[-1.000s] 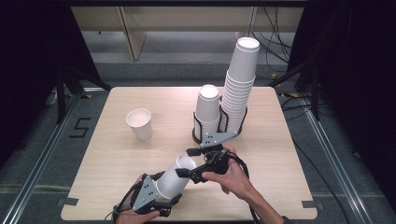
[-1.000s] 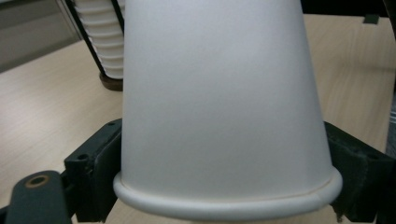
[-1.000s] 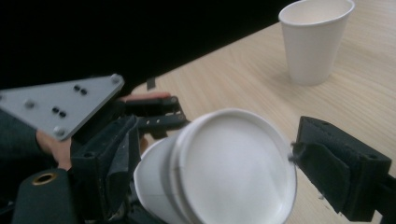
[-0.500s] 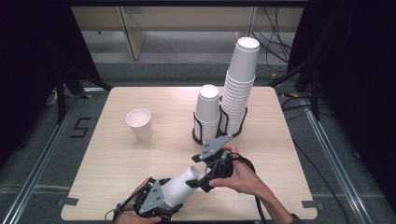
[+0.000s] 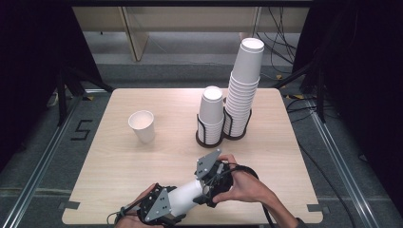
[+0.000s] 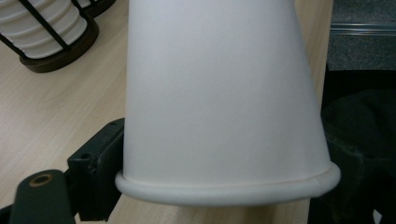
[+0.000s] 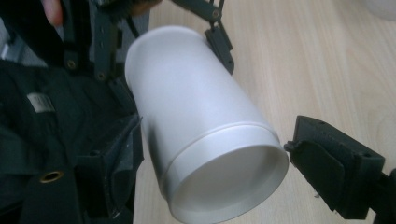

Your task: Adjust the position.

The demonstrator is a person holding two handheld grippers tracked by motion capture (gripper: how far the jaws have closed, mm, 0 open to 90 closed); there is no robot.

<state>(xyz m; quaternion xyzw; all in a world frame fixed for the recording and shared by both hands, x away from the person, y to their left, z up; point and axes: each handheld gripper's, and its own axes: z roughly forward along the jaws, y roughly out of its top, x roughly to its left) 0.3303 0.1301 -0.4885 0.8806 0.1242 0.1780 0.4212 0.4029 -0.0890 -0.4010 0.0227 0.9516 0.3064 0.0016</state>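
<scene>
I'm working in a lab-style recording bay, not a home: a bare pale wooden table (image 5: 142,161) stands on grey floor with metal rails (image 5: 43,156), a taped numeral "5" (image 5: 81,129), black curtains (image 5: 33,57) on both sides, loose cables (image 5: 280,28), and tape marks at the table's corners.

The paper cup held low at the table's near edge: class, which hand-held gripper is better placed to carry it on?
Left. The left hand-held gripper is shut on the paper cup at its rim end; the right hand-held gripper's jaws only straddle its base, apparently open.
</scene>
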